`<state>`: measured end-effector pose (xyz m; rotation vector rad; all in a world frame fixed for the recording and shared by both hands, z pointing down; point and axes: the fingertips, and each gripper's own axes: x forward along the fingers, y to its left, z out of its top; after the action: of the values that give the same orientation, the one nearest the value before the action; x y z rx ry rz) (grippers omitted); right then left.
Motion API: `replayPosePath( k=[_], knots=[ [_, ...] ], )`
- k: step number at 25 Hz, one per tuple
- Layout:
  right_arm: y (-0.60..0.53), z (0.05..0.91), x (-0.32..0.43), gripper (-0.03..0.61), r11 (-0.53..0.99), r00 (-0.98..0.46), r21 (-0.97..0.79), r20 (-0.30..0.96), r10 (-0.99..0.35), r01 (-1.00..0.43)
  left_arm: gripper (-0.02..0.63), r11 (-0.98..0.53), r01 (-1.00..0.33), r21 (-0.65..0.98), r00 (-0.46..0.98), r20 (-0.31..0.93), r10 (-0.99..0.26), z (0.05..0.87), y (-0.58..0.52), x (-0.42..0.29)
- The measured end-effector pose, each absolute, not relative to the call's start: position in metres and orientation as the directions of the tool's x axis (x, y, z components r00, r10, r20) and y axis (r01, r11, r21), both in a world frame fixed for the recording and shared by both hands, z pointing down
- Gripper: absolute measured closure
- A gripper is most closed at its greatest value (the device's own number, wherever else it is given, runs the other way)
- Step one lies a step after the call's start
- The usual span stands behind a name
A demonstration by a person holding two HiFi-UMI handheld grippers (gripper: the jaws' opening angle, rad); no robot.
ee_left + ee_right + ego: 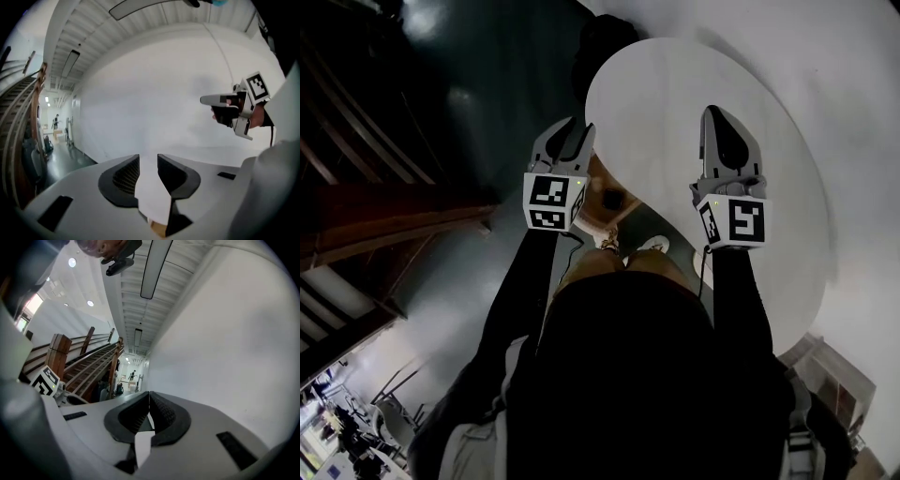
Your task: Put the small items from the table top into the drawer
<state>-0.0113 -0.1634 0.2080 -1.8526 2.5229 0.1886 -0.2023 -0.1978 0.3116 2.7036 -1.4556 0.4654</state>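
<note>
Left hand-held gripper (148, 160): jaws stood apart with a clear gap and nothing between them; held at the tabletop's near-left edge, aimed roughly level at a bare white wall (154, 103).
Right hand-held gripper (149, 397): jaw tips met, closed on nothing; held over the tabletop's near-right part, also aimed away from the surface.
Tabletop (675, 94): white, rounded, seen from above in the head view; no small item could be made out on any part that showed.
Small items: none visible in any view; their long axis and bearing could not be told.
Tan opening (611, 199): box-like, tucked under the tabletop's near edge, just beside and below the left hand-held gripper; judged to be the drawer, pulled open, with a dark shape inside that was too small to name.
Person's feet (652, 245): on the dark floor, just short of the tabletop's near edge.
Deciding relation: the presumed drawer lay below and slightly inward of the left hand-held gripper, well apart from the right one; the left hand was the nearer.
Stage, as judged: the tabletop looked cleared, so the transfer seemed finished or nearly so.
Next move, as judged: either jaw set would have to tip downward toward the tabletop or drawer before anything could be taken or released.
</note>
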Motion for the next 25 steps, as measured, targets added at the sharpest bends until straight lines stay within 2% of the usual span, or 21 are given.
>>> replayPosePath(
  k=[4, 9, 15, 19, 25],
  knots=[
    [-0.159, 0.193, 0.004, 0.552, 0.268, -0.278, 0.096, -0.121, -0.953, -0.959, 0.485, -0.591, -0.77, -0.241, 0.576, 0.137, -0.806, 0.236, -0.196, -0.169],
    [-0.157, 0.183, 0.01, 0.552, 0.24, -0.255, 0.104, -0.163, -0.953, -0.965, 0.485, -0.585, -0.745, -0.321, 0.62, -0.007, -0.785, 0.175, -0.187, -0.148],
    [-0.146, 0.179, 0.027, 0.552, 0.193, -0.209, 0.104, -0.172, -0.963, -0.976, 0.485, -0.631, -0.708, -0.317, 0.676, -0.047, -0.735, 0.154, -0.177, -0.122],
    [-0.13, 0.177, 0.064, 0.552, 0.13, -0.147, 0.106, -0.166, -0.975, -0.986, 0.485, -0.679, -0.666, -0.309, 0.726, -0.057, -0.686, 0.146, -0.169, -0.078],
    [-0.079, 0.183, 0.145, 0.552, -0.057, 0.045, 0.09, -0.133, -0.99, -0.994, 0.485, -0.802, -0.527, -0.283, 0.843, -0.048, -0.537, 0.147, -0.146, 0.013]
  ],
)
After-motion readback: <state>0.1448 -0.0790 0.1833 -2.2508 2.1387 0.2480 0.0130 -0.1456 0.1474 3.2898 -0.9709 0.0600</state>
